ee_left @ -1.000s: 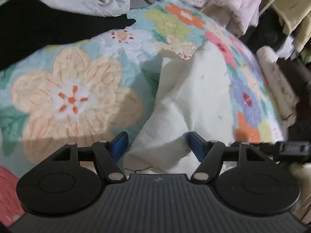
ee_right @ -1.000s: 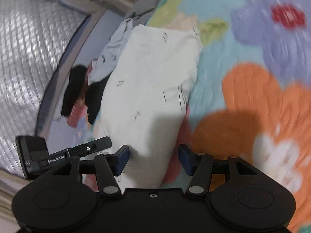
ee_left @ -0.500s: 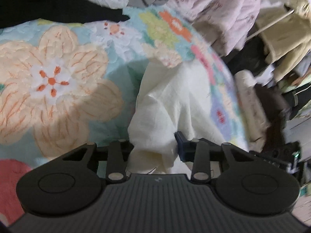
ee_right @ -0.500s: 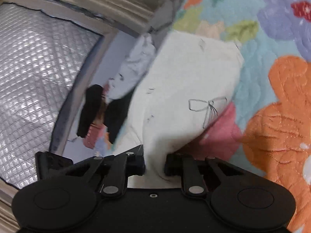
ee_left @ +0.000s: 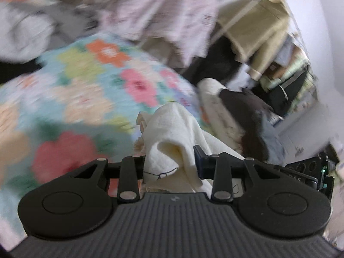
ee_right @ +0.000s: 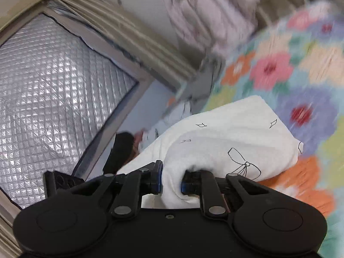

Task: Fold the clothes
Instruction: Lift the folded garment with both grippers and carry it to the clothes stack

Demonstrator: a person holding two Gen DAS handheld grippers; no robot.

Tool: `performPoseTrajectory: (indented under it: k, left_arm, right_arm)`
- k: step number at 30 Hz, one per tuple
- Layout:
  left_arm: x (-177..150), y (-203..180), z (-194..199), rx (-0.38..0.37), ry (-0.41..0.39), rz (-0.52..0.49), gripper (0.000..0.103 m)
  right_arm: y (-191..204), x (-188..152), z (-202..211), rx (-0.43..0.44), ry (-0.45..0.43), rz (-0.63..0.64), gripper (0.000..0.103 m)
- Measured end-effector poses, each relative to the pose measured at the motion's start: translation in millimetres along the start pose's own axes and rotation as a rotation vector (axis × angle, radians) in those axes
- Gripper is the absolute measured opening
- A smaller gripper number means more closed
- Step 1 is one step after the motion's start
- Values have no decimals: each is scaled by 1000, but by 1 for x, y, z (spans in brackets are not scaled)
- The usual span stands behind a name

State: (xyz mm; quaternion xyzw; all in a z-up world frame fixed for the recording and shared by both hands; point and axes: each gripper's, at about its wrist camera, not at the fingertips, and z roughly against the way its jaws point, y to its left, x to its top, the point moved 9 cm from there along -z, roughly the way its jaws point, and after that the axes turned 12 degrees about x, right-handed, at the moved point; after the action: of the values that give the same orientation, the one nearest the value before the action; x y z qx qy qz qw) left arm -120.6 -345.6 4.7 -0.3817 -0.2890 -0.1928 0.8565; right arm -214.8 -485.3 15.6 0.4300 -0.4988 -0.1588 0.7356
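Note:
A cream-white garment with small black bow prints is held by both grippers above the floral quilt. In the left wrist view my left gripper (ee_left: 169,165) is shut on a bunched fold of the garment (ee_left: 172,129), which drapes over its fingers. In the right wrist view my right gripper (ee_right: 171,180) is shut on another rolled edge of the same garment (ee_right: 225,133), which hangs out ahead of it over the quilt (ee_right: 301,68).
The floral quilt (ee_left: 81,90) covers the bed. Piled clothes lie at the back: pink-white fabric (ee_left: 163,10), grey-white clothes (ee_left: 21,30). A cluttered rack with bags (ee_left: 268,49) stands right. A foil-covered window (ee_right: 53,107) and curtain (ee_right: 133,40) are beside the bed.
Both grippers closed on the white garment and lifted it off the quilt. Both views swung upward toward the room and blurred with motion.

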Motion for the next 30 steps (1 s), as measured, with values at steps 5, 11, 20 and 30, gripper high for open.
performPoseTrajectory:
  k: [5, 11, 20, 30]
  left_arm:
    - [20, -114, -20, -97, -21, -149, 34]
    - [37, -239, -71, -212, -23, -294, 34]
    - [63, -429, -148, -434, -84, -494, 34]
    - [14, -462, -321, -198, 164, -551, 34]
  right_arm:
    - [9, 54, 89, -47, -157, 99, 20]
    - [11, 116, 191, -218, -359, 289, 20]
    - [10, 201, 324, -585, -700, 641, 20]
    - [-147, 241, 385, -620, -733, 163, 22]
